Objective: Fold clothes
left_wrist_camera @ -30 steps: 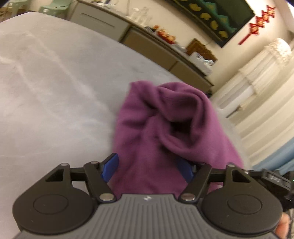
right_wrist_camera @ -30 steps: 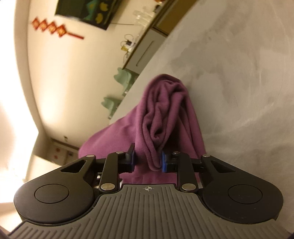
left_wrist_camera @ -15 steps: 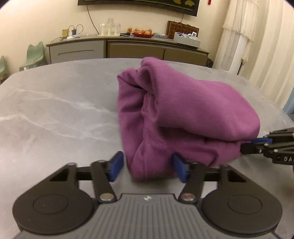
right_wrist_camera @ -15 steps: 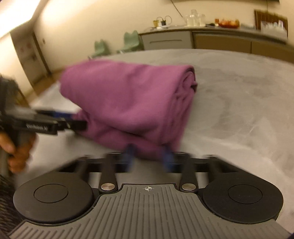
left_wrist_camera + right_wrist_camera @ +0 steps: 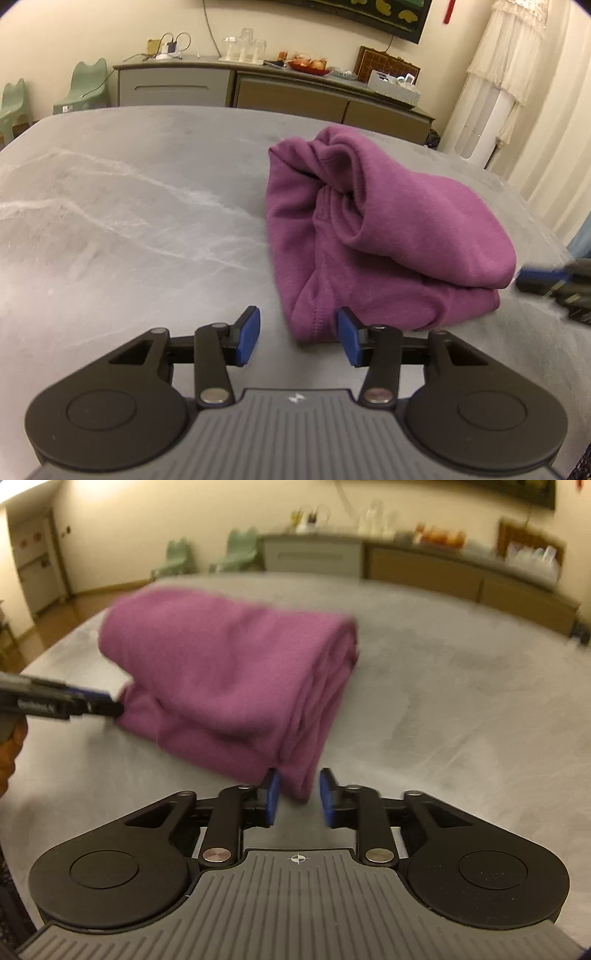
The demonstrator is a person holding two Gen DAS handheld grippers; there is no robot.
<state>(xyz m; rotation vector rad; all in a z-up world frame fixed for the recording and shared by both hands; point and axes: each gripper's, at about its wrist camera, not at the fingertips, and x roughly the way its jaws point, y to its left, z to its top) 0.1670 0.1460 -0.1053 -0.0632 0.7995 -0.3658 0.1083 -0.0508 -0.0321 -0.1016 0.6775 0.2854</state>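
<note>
Item: one purple garment (image 5: 384, 236), fleece-like, already folded into a thick bundle of several layers and lying on a grey marbled table (image 5: 129, 206), toward its far right part in the left wrist view. Long axis: runs across between the two grippers, one short end facing each. Left gripper (image 5: 297, 334): one, jaws apart and not pressing; the near corner of the bundle's bunched, open end lies between the blue pads, closer to the right-hand pad, and I cannot tell whether it touches it. Right gripper (image 5: 297, 797): one, jaws opening; the corner of the layered end hangs between its pads, beside the left-hand one, with a clear gap on the other side, so no grip is judged. Each gripper shows in the other's view at the bundle's opposite end, blurred. Nearness: both sit at the bundle's ends, about equally close; the garment lies straight ahead of each and slightly below. Judgement: folding looks largely done; any further move depends on both ends being taken together along that axis. Surroundings, counted: one long sideboard (image 5: 258, 88) against the wall, two pale green chairs (image 5: 83, 86), one dark wall hanging, one white curtain.
</note>
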